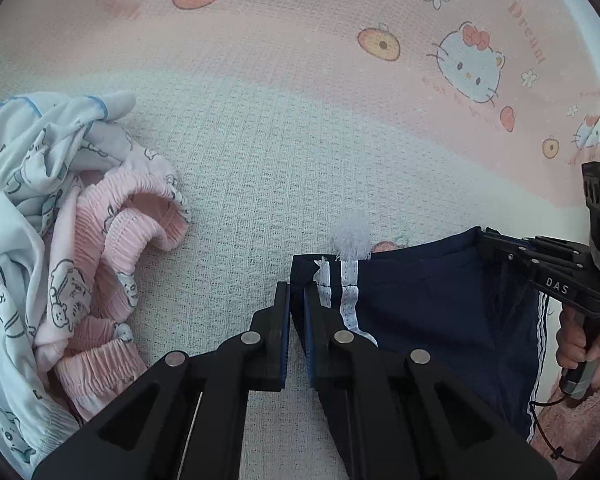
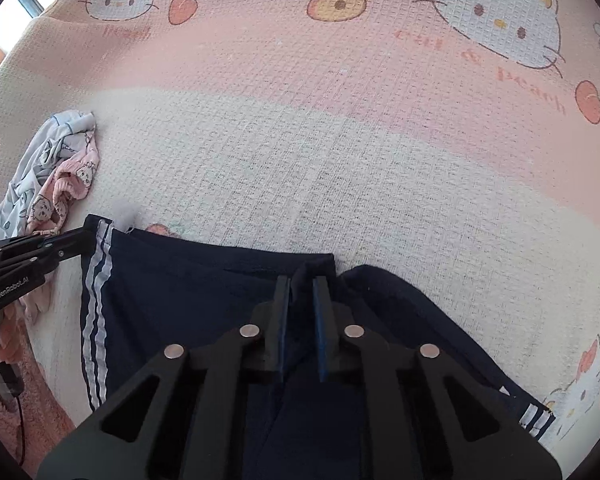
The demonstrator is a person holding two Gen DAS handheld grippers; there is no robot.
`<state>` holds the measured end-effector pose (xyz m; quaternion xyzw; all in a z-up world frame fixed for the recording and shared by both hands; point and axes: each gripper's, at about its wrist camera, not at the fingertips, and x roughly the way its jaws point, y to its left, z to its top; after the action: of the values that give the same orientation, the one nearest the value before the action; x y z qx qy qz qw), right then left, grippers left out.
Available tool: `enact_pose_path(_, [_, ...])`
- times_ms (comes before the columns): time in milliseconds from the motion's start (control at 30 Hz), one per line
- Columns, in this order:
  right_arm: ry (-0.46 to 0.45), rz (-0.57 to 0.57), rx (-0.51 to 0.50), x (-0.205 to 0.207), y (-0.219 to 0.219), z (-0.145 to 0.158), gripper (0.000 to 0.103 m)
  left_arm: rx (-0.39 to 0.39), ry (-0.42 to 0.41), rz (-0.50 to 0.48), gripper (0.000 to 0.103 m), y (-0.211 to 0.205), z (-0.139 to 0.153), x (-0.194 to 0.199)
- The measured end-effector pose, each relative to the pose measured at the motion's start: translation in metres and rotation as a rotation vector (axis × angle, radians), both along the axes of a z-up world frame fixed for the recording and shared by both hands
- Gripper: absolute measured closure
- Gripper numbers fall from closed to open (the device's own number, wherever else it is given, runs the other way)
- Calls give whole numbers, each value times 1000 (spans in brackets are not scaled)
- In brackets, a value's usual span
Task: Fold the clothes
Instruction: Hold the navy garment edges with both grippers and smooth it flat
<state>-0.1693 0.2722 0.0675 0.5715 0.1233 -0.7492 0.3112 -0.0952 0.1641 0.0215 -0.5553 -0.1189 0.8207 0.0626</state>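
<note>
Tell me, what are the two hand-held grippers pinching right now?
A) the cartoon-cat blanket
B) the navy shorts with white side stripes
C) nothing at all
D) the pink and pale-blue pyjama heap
B: the left hand-held gripper is closed on the striped edge of the navy shorts, and the right hand-held gripper on another navy fold, while the pyjama heap lies untouched aside.
</note>
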Motion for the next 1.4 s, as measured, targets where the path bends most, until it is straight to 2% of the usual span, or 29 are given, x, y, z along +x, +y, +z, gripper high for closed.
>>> enact_pose_path(133, [29,-54,-87,-11,8,17,98,0,19,9,96,1,5,-10])
enact_pose_path(233, [47,-107,-73,-26,17,17,100,-18,-3,9,96,1,-3,-17])
enact_pose_path(367, [-23,-121,-69,-37,29,15,97,-14,-31,14,94,2,-10,-18])
enact_pose_path(467, [-53,-97,-125,-25,40,25,82,15,-1,3,85,1,-3,-16])
enact_pose_path(500, [-53,-83,-121,-19,39,25,82,14,7,6,83,0,-2,-16])
enact_pose_path(767, [-15,37,13,3,8,-8,82,11,-9,22,80,-5,-7,-14])
enact_pose_path(867, [35,9,114,0,8,-17,84,8,-11,11,80,-2,-9,-13])
enact_pose_path(967, [49,-66,165,-7,20,-14,83,8,-13,10,79,-2,-11,-15])
enact_pose_path(1033, [38,-113,174,-10,34,-16,77,1,-7,0,79,-1,-12,-15])
enact_pose_path(1067, [31,-134,173,-11,40,-16,73,-4,-5,-3,79,0,-12,-15])
enact_pose_path(1200, [24,-185,83,-11,56,-4,73,5,15,-14,78,5,-10,-19])
enact_pose_path(1333, [69,-112,7,-1,49,16,70,14,31,-42,78,11,-9,-21])
enact_pose_path(1400, [62,-64,35,1,38,9,70,17,34,-55,78,15,-11,-22])
